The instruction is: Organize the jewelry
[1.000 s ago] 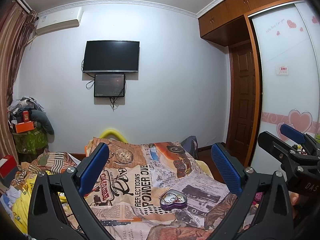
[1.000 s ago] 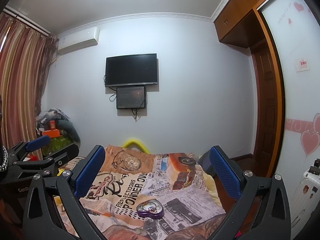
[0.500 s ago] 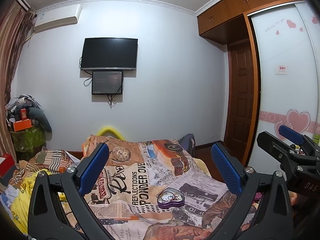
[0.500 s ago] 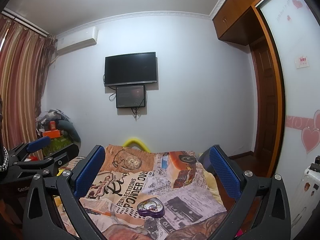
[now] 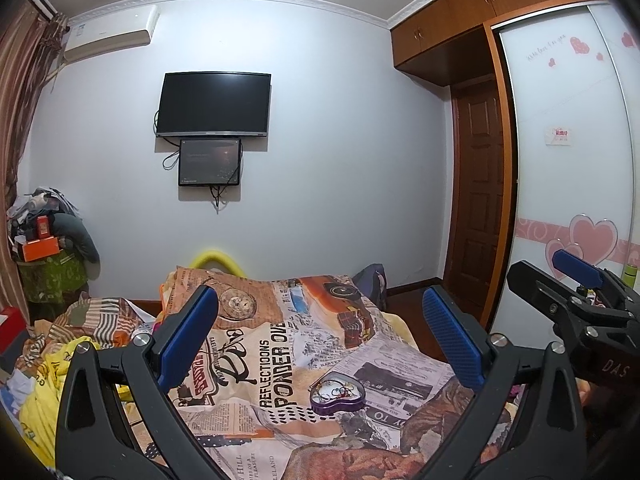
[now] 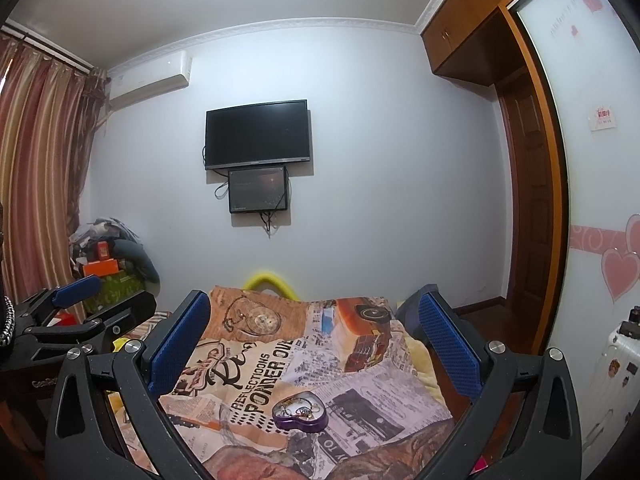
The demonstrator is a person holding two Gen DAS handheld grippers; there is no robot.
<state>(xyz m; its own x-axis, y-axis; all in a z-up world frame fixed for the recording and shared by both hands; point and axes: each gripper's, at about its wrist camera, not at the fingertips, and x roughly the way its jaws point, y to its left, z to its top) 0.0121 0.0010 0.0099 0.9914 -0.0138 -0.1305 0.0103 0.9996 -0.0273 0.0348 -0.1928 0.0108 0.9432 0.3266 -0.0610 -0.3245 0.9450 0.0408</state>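
Both grippers have barely shifted over the last second. Left gripper [image 5: 320,336] and right gripper [image 6: 314,338] hover with jaws released above the bed [image 5: 280,360], where the purple heart-shaped box [image 5: 337,394] of tangled jewelry [image 6: 299,410] lies open.

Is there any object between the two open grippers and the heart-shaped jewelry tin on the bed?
Nothing visible: the heart-shaped tin lies uncovered on the printed bedspread, ahead of both the left gripper and the right gripper.
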